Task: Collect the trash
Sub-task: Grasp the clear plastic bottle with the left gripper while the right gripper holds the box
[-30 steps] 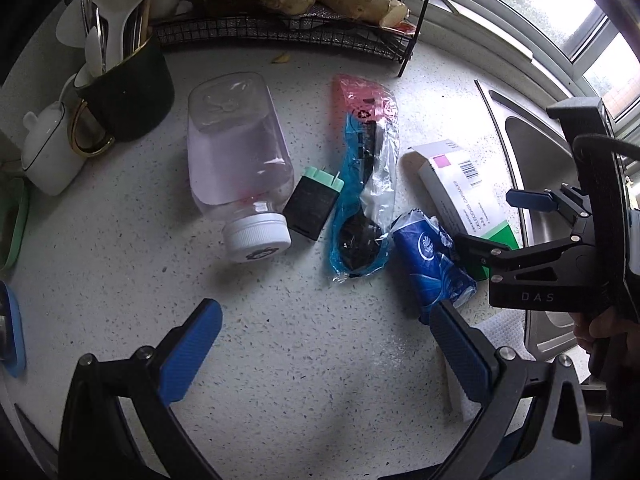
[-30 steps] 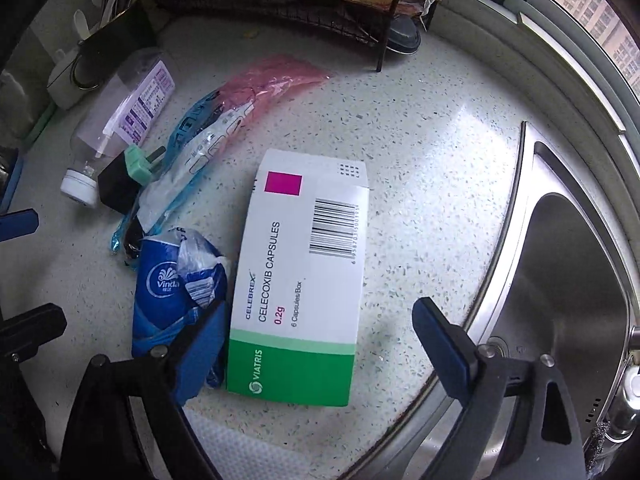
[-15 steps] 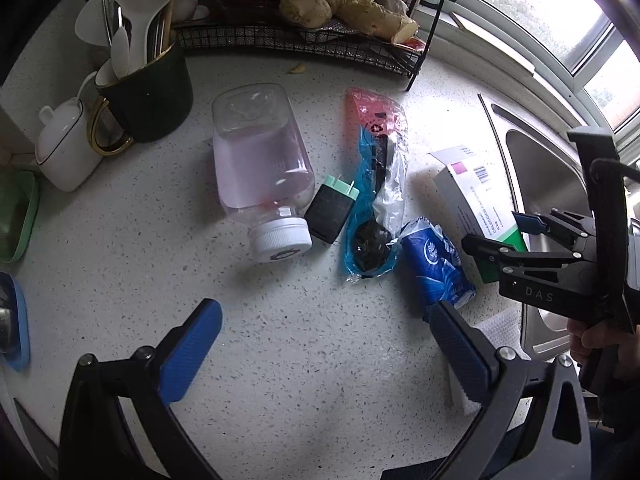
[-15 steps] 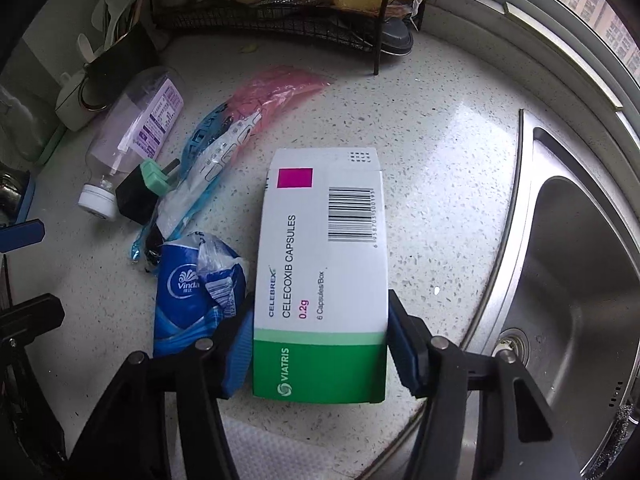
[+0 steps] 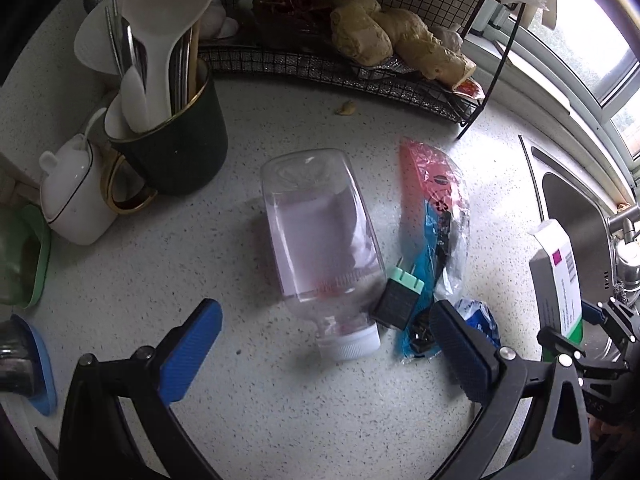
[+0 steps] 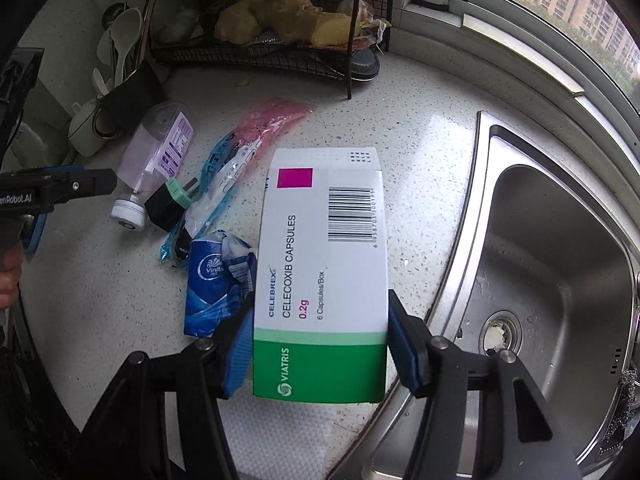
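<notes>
Gripping the box (image 6: 322, 276) at its green end, the right gripper (image 6: 320, 348) holds it above the speckled counter (image 6: 100, 300), just left of the sink (image 6: 560, 264). Left gripper (image 5: 320, 348) hangs, jaws apart, over the bottle (image 5: 320, 240); bare counter lies nearer the camera.

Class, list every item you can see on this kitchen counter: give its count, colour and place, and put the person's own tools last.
medicine box: 1, white and green, held above the counter beside the sink
bottle: 1, clear, lying mid-counter
plug: 1, black and green, beside the bottle's cap
plastic wrapper: 1, pink and blue, right of the bottle
tissue pack: 1, blue, left of the box
utensil cup: 1, dark, back left
wire rack: 1, black, at the back
left gripper: 1, jaws open
right gripper: 1, jaws shut on the box
</notes>
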The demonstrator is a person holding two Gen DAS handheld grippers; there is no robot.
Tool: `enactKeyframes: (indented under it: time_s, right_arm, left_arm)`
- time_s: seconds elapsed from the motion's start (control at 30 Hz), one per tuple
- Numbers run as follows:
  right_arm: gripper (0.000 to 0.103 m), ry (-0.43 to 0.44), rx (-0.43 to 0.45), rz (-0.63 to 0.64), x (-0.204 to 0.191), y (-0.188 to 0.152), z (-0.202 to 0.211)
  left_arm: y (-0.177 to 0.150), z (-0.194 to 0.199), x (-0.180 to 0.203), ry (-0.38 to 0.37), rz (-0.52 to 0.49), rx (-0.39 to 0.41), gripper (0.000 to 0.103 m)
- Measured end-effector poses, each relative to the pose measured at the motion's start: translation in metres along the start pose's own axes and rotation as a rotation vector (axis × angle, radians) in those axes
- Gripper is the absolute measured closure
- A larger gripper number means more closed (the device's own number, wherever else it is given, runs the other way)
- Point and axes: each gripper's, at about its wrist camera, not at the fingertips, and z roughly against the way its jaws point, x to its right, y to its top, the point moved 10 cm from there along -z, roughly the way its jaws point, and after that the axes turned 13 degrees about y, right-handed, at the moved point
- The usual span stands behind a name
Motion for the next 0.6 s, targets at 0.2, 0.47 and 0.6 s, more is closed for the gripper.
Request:
enactKeyframes:
  time_s: [0.2, 0.47, 0.6]
  right_arm:
    - [0.047, -0.018, -0.014, -0.023, 0.007, -0.003, -0.016]
    - [0.047, -0.031, -0.022, -0.067, 0.017, -0.009, -0.019]
    - [0.047, -0.040, -0.017, -0.081, 0.021, -0.010, -0.019]
  left_arm:
    - [0.020, -0.028, 0.002, 0.030, -0.033, -0.025, 0.000]
    - [0.027, -0.052, 0.014, 0.002, -0.063, -0.053, 0.015]
    - [0.025, -0.062, 0.016, -0.013, -0.084, -0.057, 0.025]
